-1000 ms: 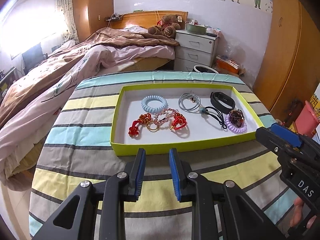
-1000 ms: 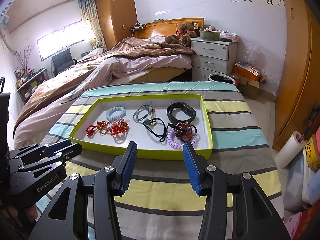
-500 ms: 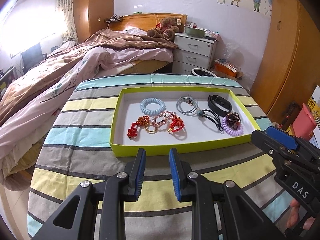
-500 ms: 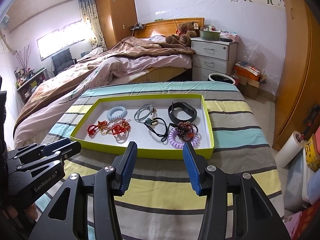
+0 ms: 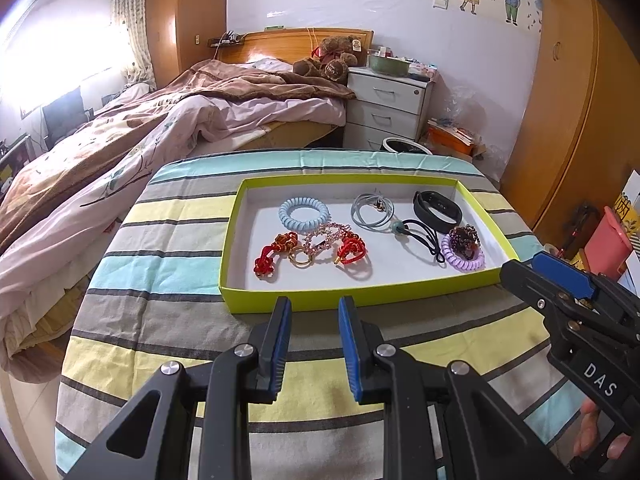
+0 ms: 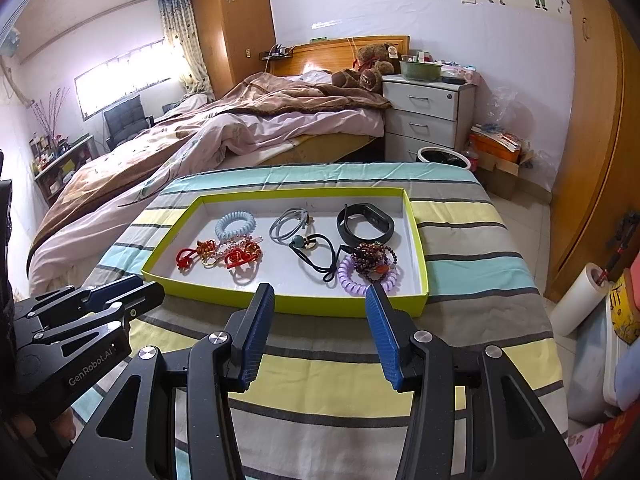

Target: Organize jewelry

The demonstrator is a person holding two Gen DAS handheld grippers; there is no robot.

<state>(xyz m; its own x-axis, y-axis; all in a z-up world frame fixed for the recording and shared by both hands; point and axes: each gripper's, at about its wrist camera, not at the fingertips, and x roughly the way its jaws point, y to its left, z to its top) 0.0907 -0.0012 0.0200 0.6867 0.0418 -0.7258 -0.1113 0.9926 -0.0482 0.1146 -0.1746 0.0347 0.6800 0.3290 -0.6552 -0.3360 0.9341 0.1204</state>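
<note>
A yellow-green tray (image 5: 400, 291) (image 6: 192, 287) with a white floor lies on the striped tabletop. In it are a light blue coil hair tie (image 5: 304, 214), red knotted bracelets (image 5: 310, 249) tangled with a pink bead chain, a grey cord loop (image 5: 372, 211), a black hair tie with a teal bead (image 6: 310, 249), a black wristband (image 5: 437, 206) and a purple coil tie (image 6: 366, 276) under a dark bead bracelet. My left gripper (image 5: 315, 308) hovers open just short of the tray's front wall, empty. My right gripper (image 6: 319, 295) stands open wider at the same wall, empty.
The striped cloth (image 5: 168, 320) covers the table. Behind it are a bed (image 5: 168, 128), a white drawer unit (image 5: 386, 108) and a bin (image 5: 406, 146). Wooden wardrobe doors (image 6: 592, 160) stand to the right, with a paper roll (image 6: 580, 300) and boxes on the floor.
</note>
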